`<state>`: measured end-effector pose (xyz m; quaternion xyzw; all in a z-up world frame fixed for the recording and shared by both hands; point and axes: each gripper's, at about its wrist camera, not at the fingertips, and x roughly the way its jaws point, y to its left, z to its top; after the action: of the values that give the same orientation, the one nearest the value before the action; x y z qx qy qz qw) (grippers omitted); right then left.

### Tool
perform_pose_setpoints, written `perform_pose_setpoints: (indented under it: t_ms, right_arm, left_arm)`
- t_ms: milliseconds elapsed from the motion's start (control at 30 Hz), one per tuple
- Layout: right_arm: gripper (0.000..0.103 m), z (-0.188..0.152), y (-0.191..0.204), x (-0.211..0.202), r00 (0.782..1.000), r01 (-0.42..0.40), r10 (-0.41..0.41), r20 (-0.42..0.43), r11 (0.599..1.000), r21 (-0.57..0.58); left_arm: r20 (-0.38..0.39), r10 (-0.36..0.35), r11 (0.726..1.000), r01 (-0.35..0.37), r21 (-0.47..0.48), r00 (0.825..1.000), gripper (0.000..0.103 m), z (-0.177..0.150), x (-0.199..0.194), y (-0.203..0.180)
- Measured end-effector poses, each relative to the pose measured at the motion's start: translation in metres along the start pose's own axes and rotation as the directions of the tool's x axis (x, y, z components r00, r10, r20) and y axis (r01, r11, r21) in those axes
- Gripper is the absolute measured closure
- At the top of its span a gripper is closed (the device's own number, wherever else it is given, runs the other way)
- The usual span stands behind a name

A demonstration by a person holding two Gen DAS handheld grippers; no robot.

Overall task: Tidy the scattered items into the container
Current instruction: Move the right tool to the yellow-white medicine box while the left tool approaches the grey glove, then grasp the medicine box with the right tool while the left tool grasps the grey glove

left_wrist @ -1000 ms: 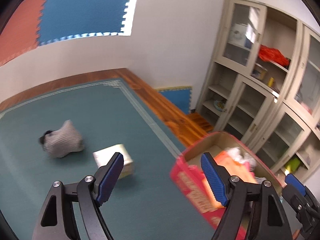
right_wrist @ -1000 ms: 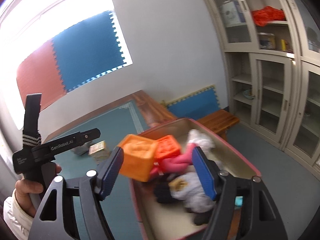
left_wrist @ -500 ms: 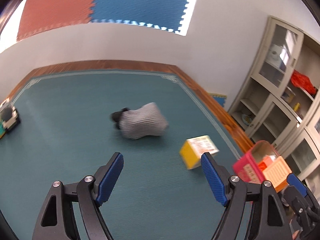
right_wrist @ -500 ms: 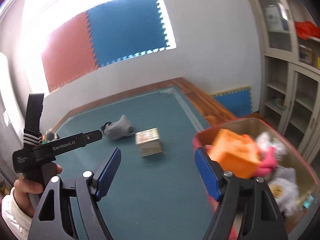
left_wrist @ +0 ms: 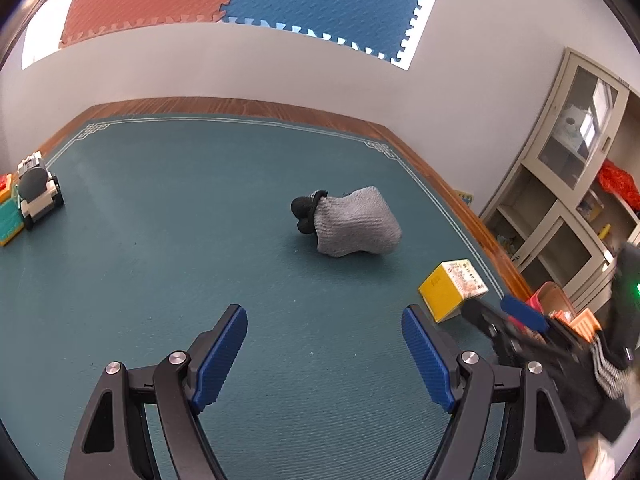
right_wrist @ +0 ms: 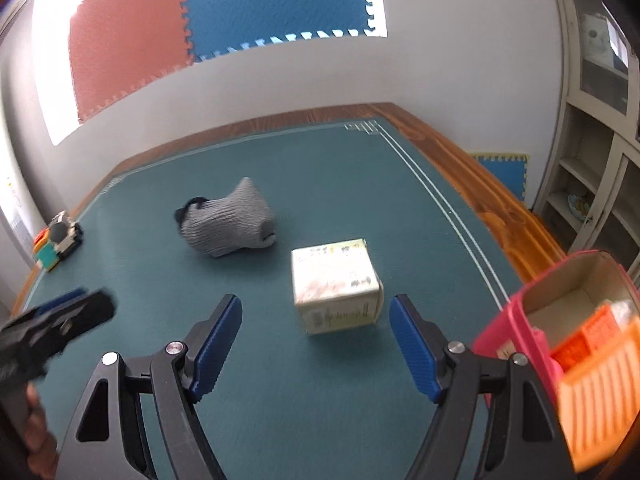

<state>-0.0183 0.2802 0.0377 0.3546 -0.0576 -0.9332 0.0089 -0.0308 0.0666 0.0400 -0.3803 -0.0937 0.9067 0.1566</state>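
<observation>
right hand-held gripper (right_wrist: pixel 314 344) open and empty, nearer the pale rectangular cardboard carton (right_wrist: pixel 334 284) lying just ahead between its jaws; left hand-held gripper (left_wrist: pixel 324 354) open, empty, farther

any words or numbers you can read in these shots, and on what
None can be read.
Small box: printed text and pictures on its top and front, too blurred and small.
Pink bin: a pale label on its side, too blurred.
Toy car: no lettering seen.

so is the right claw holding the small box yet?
No: the right claw is open and empty, and the small box sits on the green mat just ahead of its fingers.
</observation>
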Motion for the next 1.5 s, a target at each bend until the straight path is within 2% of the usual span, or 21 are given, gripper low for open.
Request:
perform_pose_setpoints:
  t_ms: [100,367,400,467,567,867,1100,1300,1500]
  right_arm:
    - [0.024,0.006,-0.007,0.016,1.000,0.005,-0.004,-0.030,1.000,0.025]
    - [0.024,0.003,-0.016,0.031,0.996,-0.045,0.049,-0.078,0.997,0.064]
    - [0.025,0.002,-0.017,0.033,0.995,-0.051,0.056,-0.084,0.996,0.069]
    - [0.044,0.001,-0.019,0.037,0.993,-0.063,0.070,-0.096,0.995,0.079]
    - [0.045,0.000,-0.023,0.043,0.989,-0.081,0.091,-0.113,0.992,0.094]
    - [0.045,-0.006,-0.036,0.020,0.989,-0.122,0.133,-0.061,0.980,0.159]
    - [0.045,-0.009,-0.036,0.014,0.984,-0.160,0.170,-0.046,0.972,0.173]
    - [0.045,-0.011,-0.035,0.009,0.979,-0.192,0.200,-0.029,0.965,0.178]
    - [0.045,-0.011,-0.035,0.005,0.976,-0.211,0.218,-0.020,0.961,0.179]
  left_arm:
    - [-0.010,0.002,1.000,-0.002,0.001,1.000,0.022,-0.001,0.002,0.001]
    - [-0.032,-0.001,1.000,0.001,0.006,0.999,0.022,-0.002,0.008,0.002]
    - [-0.038,-0.002,1.000,0.002,0.006,0.999,0.022,-0.002,0.011,0.002]
    - [-0.052,-0.003,1.000,0.003,0.006,0.999,0.022,0.000,0.016,0.001]
    - [-0.074,-0.006,1.000,0.006,0.004,0.997,0.022,0.004,0.024,0.000]
    - [-0.097,-0.005,1.000,0.003,-0.024,0.995,0.022,0.032,0.042,-0.004]
    - [-0.114,-0.068,0.995,0.058,-0.083,0.991,0.022,0.060,0.060,-0.012]
    - [-0.137,-0.092,0.987,0.072,-0.147,0.986,0.022,0.087,0.085,-0.015]
    - [-0.152,-0.074,0.993,0.059,-0.097,0.986,0.022,0.087,0.107,-0.028]
